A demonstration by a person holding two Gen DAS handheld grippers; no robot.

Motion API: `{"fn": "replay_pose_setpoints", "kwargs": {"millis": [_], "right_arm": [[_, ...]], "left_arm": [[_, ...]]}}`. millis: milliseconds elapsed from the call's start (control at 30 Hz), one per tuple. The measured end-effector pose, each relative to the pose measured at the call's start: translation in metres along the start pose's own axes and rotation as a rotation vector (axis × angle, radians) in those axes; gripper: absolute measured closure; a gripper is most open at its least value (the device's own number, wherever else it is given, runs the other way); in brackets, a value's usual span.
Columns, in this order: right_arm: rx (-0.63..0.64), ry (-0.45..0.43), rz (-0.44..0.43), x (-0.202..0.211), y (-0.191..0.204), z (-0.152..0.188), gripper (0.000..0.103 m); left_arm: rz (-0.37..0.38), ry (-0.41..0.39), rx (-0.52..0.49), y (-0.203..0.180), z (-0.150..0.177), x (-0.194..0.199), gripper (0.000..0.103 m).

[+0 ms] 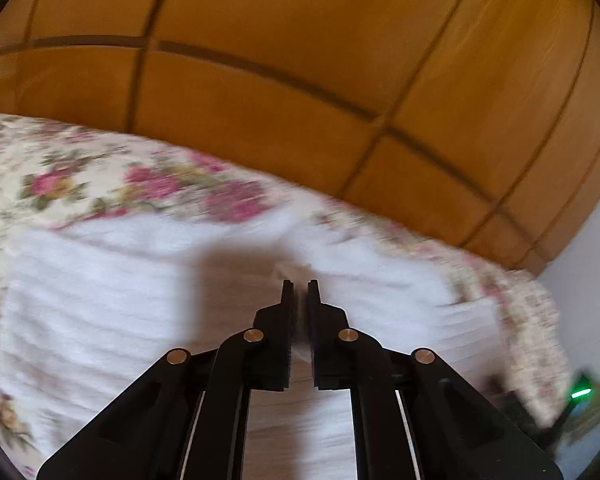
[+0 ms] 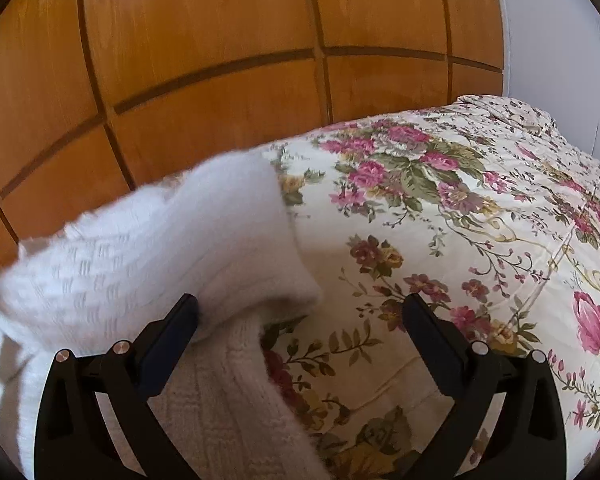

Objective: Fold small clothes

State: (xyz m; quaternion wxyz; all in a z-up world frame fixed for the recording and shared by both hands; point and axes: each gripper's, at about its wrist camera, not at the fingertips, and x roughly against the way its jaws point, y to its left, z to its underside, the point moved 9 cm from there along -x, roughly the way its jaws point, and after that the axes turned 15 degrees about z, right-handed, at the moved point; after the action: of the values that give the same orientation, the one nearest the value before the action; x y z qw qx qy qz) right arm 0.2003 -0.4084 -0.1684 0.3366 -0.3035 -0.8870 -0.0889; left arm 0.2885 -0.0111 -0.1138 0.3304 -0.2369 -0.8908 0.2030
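A white knit garment [image 1: 92, 304] lies spread on the floral bedspread [image 1: 80, 176]; the left wrist view is blurred. My left gripper [image 1: 300, 286] is over the middle of the garment with its jaws together, and a thin strip of white fabric shows between the pads. In the right wrist view a raised fold of the garment [image 2: 140, 248] hangs over the left finger [image 2: 172, 332] of my right gripper [image 2: 300, 300]. That gripper stands wide open, nothing pinched. More of the knit lies flat below the fold.
The floral bedspread [image 2: 460, 220] stretches away to the right. Wooden wardrobe panels [image 2: 220, 40] rise right behind the bed edge. A white wall [image 2: 560, 40] stands at the far right. A dark object with a green light [image 1: 580, 392] sits at the bed's right edge.
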Motion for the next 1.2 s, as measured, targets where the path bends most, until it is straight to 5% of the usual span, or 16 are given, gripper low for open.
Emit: {"fn": "replay_pose_setpoints", "kwargs": {"millis": [100,233,500,600,733,867,1000,1033,1100,1133,1200], "right_arm": [[-0.058,-0.002,-0.043,0.011,-0.014,0.0,0.002],[-0.092,0.125,-0.07,-0.001,-0.026,0.016,0.002],[0.202,0.156,0.017,-0.021,0.019,0.012,0.002],[0.128,0.168,0.092,-0.034,0.006,-0.002,0.002],[0.006,0.065,0.172,-0.028,-0.021,-0.025,0.002],[0.054,0.207,0.176,-0.055,-0.023,0.002,0.002],[0.063,0.204,0.171,-0.052,-0.022,0.003,0.002],[0.055,0.204,0.156,-0.051,-0.023,0.002,0.002],[0.026,0.201,0.123,-0.047,-0.026,0.005,0.002],[0.017,0.197,0.121,-0.045,-0.028,0.004,0.002],[0.013,0.182,0.13,-0.042,-0.029,0.003,0.002]], "left_arm": [[-0.05,0.01,0.052,0.04,0.025,-0.001,0.099],[0.049,-0.035,0.203,0.062,0.032,0.006,0.101],[0.051,-0.037,0.196,0.062,0.032,0.008,0.101],[0.03,-0.068,0.203,0.068,0.029,0.013,0.102],[0.004,-0.092,0.245,0.083,0.029,0.02,0.103],[0.001,-0.103,0.265,0.088,0.032,0.022,0.103],[-0.001,-0.037,0.208,0.076,0.035,0.013,0.103],[0.005,-0.03,0.187,0.07,0.034,0.013,0.098],[0.048,-0.041,0.178,0.061,0.031,0.017,0.062],[0.074,-0.058,0.18,0.058,0.029,0.02,0.035],[0.11,-0.081,0.179,0.049,0.025,0.022,0.027]]}}
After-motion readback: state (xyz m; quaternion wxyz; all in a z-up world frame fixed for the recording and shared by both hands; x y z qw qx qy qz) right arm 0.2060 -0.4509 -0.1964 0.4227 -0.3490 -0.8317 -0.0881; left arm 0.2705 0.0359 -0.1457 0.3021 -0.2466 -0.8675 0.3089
